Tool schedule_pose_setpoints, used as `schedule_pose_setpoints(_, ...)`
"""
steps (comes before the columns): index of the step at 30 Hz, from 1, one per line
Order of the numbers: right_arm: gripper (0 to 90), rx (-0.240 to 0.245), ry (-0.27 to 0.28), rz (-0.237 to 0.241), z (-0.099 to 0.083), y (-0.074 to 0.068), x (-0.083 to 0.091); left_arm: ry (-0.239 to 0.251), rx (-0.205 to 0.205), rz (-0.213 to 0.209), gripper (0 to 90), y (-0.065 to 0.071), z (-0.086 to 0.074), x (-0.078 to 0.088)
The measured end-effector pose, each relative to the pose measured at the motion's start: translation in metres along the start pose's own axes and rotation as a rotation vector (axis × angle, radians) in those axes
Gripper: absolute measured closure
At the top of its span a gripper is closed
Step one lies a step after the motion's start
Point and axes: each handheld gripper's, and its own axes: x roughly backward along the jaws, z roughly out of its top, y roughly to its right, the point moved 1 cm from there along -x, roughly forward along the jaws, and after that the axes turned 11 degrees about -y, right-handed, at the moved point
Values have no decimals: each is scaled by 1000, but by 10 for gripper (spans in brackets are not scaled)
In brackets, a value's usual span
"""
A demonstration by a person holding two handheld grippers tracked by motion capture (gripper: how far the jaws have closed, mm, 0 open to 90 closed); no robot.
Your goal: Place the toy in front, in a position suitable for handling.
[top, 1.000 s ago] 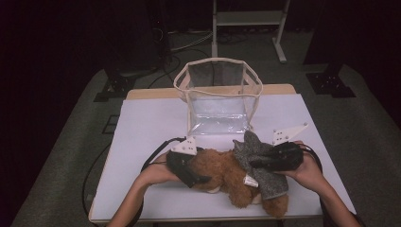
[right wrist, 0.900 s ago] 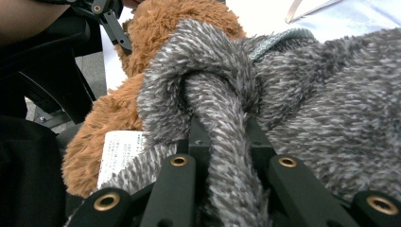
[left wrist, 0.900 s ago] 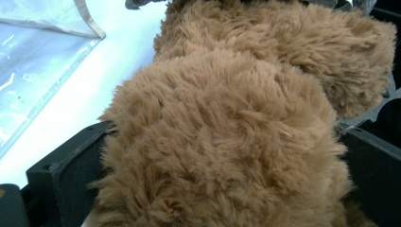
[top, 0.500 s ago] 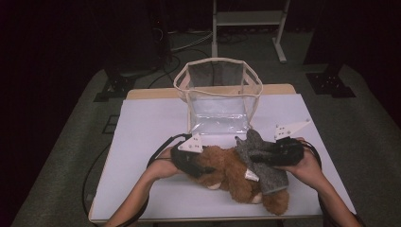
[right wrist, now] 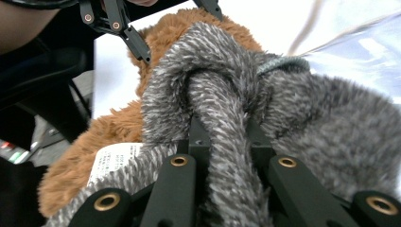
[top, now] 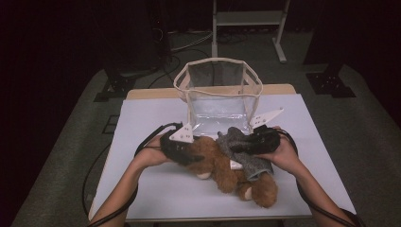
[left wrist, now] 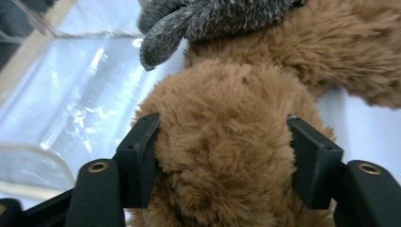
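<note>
A person is sitting at a white table (top: 156, 189), working a two-jawed tool in each hand on a brown teddy bear (top: 222, 168) that is wearing a grey fuzzy sweater (top: 246, 156). The bear is lying near the table's front edge, just in front of a clear plastic bag (top: 218, 97) with a cream trim that is standing open.

The left tool (left wrist: 222, 161) is reaching in from the bear's left side. Its jaws have just been closing and are now pressing into a rounded brown plush part of the bear, which is bulging between them.

The right tool (right wrist: 226, 142) is lying over the bear from the right, its jaws pinching tight on a fold of the grey sweater. A white label (right wrist: 116, 161) is showing just beside that fold.
</note>
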Motion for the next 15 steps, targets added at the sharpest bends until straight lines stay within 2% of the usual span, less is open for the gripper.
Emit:
schedule_pose_setpoints(2,782,19,-8,21,-3,-11,-7,42,15,-19,241,5,-6,2)
schedule_pose_setpoints(3,782,32,-12,19,-5,-17,-10,67,33,-43,189,6,-7,2)
schedule_pose_setpoints(4,783,43,-12,13,-7,-23,-11,74,43,-48,135,6,-7,0)
schedule_pose_setpoints(5,783,55,-12,8,-8,-28,-10,65,55,-43,75,6,-5,-2)
schedule_pose_setpoints(7,783,73,-15,0,-10,-38,-9,46,76,-82,16,5,-4,-11)
schedule_pose_setpoints(9,782,82,-16,-2,-12,-45,-8,51,59,-109,18,9,-5,-19)
schedule_pose_setpoints(12,779,89,-4,-12,-15,-49,2,51,43,-85,68,15,-7,-20)
schedule_pose_setpoints(15,777,65,32,-41,-22,-45,25,38,44,-74,94,18,-11,-16)
